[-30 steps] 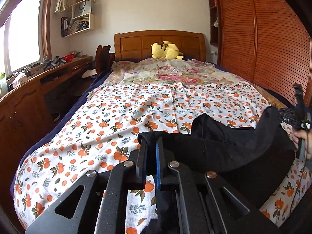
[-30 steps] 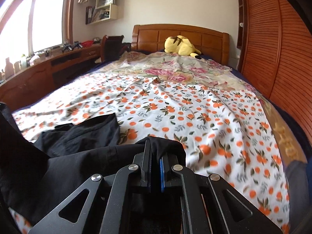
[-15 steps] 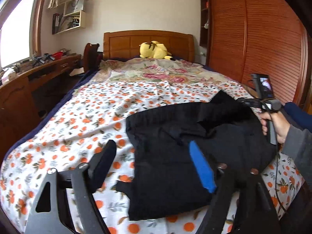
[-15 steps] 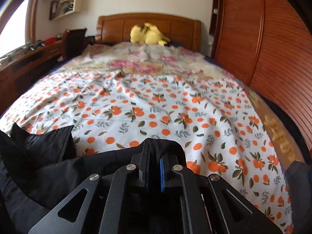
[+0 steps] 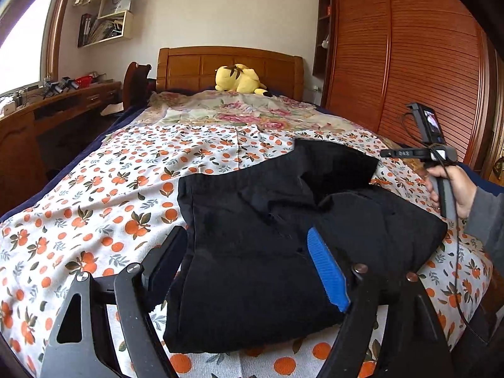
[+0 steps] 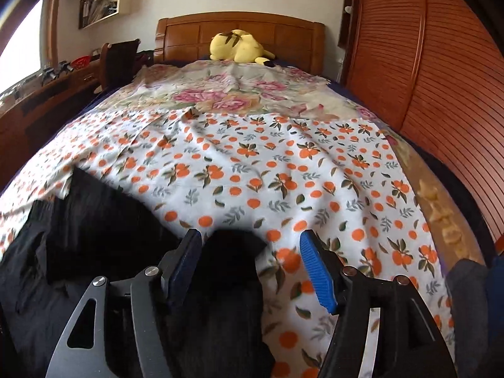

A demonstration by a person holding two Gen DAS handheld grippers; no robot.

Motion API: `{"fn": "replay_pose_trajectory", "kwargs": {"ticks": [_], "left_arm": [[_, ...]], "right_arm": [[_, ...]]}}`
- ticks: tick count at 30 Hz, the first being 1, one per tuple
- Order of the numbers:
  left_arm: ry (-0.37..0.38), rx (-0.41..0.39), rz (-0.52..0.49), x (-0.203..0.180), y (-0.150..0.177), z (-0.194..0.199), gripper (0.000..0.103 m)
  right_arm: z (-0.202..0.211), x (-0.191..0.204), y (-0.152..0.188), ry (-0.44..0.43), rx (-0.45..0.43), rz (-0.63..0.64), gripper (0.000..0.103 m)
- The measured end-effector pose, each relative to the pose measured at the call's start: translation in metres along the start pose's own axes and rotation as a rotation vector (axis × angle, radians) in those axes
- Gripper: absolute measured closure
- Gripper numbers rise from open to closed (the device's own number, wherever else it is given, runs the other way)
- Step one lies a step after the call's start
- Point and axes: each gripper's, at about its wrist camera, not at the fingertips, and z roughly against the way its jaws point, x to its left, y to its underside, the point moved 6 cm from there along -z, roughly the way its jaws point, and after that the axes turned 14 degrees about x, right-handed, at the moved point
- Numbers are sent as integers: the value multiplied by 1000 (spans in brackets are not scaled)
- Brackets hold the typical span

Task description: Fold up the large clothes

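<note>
Left wrist view: black garment (image 5: 267, 236) lies in a folded bundle on the bed (image 5: 94, 195), foot end, well short of the yellow plush toy (image 5: 239, 78) by the headboard. Left tool (image 5: 249, 261) stands wide open, cloth btwn the fingers but not pinched. Looks like one fold's down; far corner's bunched, so prob. smoothing and another fold left. This view catches the person's hand (image 5: 453, 189) on the right tool's handle. Right wrist view shows what that misses: right tool (image 6: 249, 261) w/ jaws opening, a black corner btwn them, no pinch.
</note>
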Motion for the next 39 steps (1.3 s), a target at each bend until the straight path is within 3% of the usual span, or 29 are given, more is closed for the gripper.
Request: {"fn": "replay_pose_trajectory", "kwargs": {"ticks": [13,19,23,31,34,39], "left_arm": [[15,58,-21,3,25,-6,24],[4,80,3,12,35,-7,24],[-5,98,20,18,44,-10,24],[-13,152,32,27,57,-24,24],[-6,164,46,30,59,-27,24],[9,175,56,30,62,-30,24]], "right_arm": [[49,-12,121,-128,75,67,36],[63,-21,154,-139,111,75,36],[60,-28,167,-154,149,62,30],[48,-13,172,-154,192,42,29],[44,-7,174,-142,180,58,29],[35,-11,179,-193,176,15,28]]}}
